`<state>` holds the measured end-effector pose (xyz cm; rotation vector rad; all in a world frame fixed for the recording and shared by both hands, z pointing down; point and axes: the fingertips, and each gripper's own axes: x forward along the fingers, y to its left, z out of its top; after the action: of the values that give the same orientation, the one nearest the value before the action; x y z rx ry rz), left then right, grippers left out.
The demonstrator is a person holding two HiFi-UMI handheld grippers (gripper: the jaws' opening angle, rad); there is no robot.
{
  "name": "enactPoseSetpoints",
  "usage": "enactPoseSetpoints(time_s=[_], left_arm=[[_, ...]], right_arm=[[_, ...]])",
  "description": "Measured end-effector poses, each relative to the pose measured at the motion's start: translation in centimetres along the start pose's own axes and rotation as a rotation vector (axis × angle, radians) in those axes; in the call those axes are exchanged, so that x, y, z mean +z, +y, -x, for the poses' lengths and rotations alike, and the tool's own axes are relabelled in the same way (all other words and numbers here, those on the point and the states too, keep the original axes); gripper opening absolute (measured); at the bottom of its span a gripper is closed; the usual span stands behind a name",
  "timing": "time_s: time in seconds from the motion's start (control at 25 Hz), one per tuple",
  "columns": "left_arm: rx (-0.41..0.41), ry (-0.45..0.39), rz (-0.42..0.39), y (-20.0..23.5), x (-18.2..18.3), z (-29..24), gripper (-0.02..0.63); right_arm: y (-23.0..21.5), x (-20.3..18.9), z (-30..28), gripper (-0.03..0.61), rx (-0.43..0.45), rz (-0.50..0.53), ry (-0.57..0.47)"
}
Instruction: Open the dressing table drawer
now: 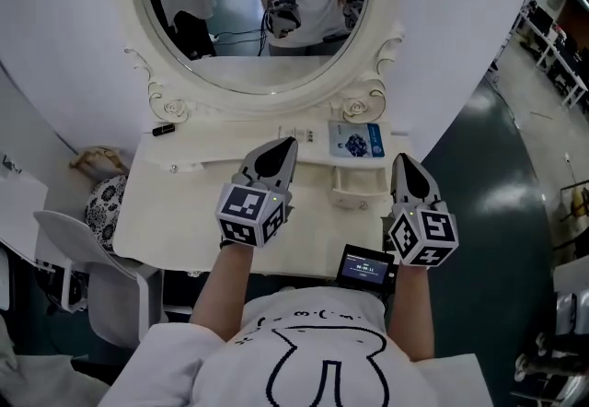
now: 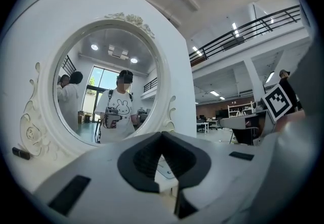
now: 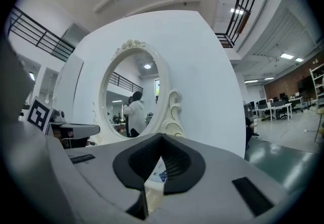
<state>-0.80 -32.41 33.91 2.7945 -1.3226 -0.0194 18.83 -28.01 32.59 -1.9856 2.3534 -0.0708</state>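
Fingers pressed tip to tip on nothing at the left gripper (image 1: 281, 149), held above the white dressing table (image 1: 184, 212); further right, between both tools, a small white drawer (image 1: 357, 186) below the rear shelf, seemingly part-way out already, then the right gripper (image 1: 405, 166), likewise closed and empty near the table's right edge. Probably light, rigid and easy-sliding, with slippery glossy paint: best to pinch what looks like a little front knob (image 1: 365, 203) and pull straight outward

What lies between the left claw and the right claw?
The head view shows a small white drawer, seemingly pulled out of the white dressing table.
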Motion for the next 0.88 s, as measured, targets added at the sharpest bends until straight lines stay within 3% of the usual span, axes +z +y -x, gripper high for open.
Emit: enactPoseSetpoints(time_s=[0.32,0.88], left_arm=[[-0.012,-0.047,-0.013,0.3,2.2,-0.6,0.012],[-0.003,-0.066,-0.004,0.8,2.6,-1.0,0.012]], right_arm=[[0.9,2.4,-0.6,0.025,0.047,0.011,-0.043],[1.4,1.9,-1.5,0.025,0.066,0.065,-0.018]])
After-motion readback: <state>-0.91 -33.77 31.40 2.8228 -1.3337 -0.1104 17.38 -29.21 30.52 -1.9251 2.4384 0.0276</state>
